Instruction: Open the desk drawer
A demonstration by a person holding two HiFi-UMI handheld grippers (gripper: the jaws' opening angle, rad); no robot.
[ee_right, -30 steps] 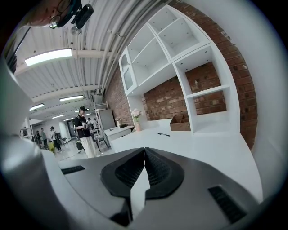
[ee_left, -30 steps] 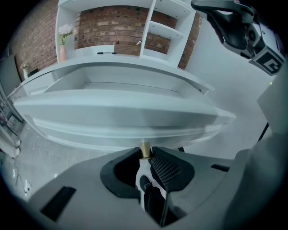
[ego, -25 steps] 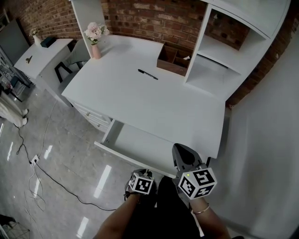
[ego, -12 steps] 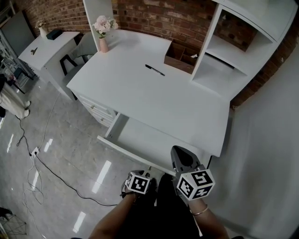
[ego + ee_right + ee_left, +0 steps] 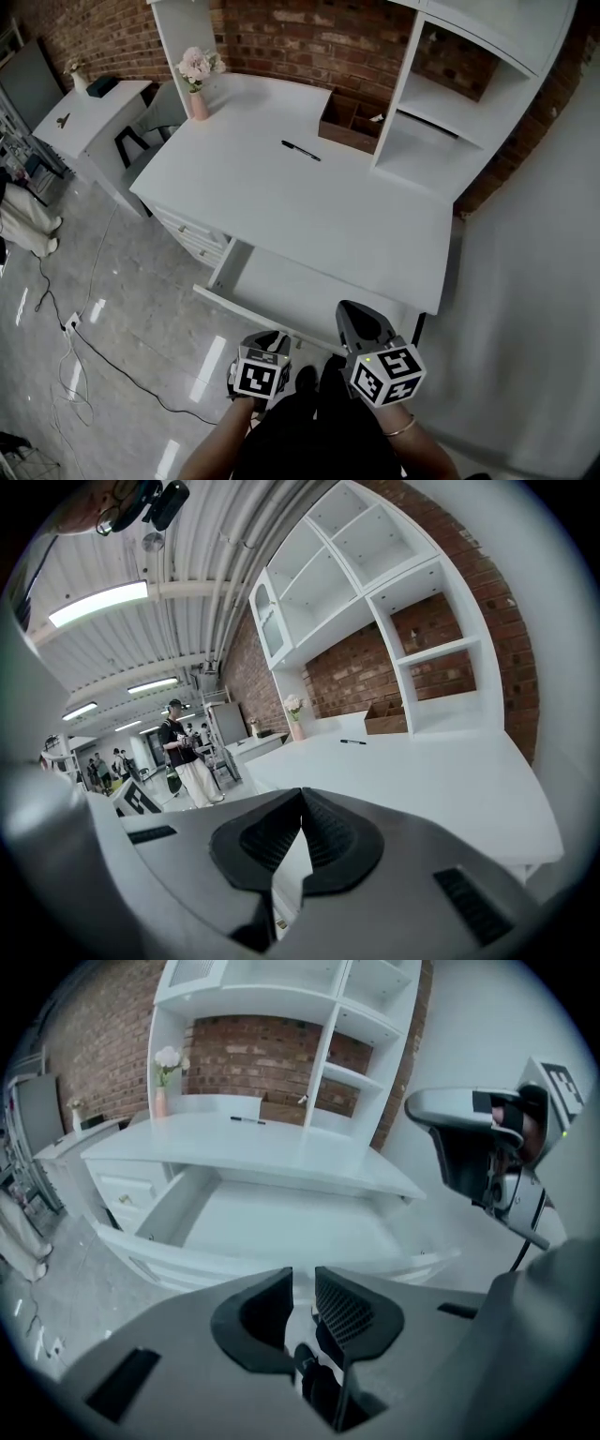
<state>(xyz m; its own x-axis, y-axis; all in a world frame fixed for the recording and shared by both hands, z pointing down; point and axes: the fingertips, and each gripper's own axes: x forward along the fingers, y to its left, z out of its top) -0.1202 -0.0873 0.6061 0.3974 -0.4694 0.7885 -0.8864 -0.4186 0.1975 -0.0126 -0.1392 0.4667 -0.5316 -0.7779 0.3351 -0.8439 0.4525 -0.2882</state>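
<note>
The white desk drawer (image 5: pixel 298 289) stands pulled out under the desk top (image 5: pixel 309 202); in the left gripper view it is the wide, bare drawer (image 5: pixel 272 1227). My left gripper (image 5: pixel 273 338) hovers just in front of and above the drawer's front panel (image 5: pixel 225 1265). Its jaws (image 5: pixel 303 1275) have just been closing a little, a narrow gap still shows, and nothing is between them. My right gripper (image 5: pixel 360 315) is held at the drawer's right end, near the desk edge. In its own view the right gripper (image 5: pixel 301 792) has its tips together, holding nothing.
On the desk lie a black pen (image 5: pixel 300 150), a brown wooden organizer (image 5: pixel 349 119) and a pink vase of flowers (image 5: pixel 197 77). A white shelf unit (image 5: pixel 469 94) rises at the right. Small side drawers (image 5: pixel 192 234) sit at the left. A cable (image 5: pixel 112 356) runs over the floor.
My left gripper has risen toward the camera and drifted slightly left, away from the drawer front. The right gripper has hardly moved. The drawer stays open as before.
</note>
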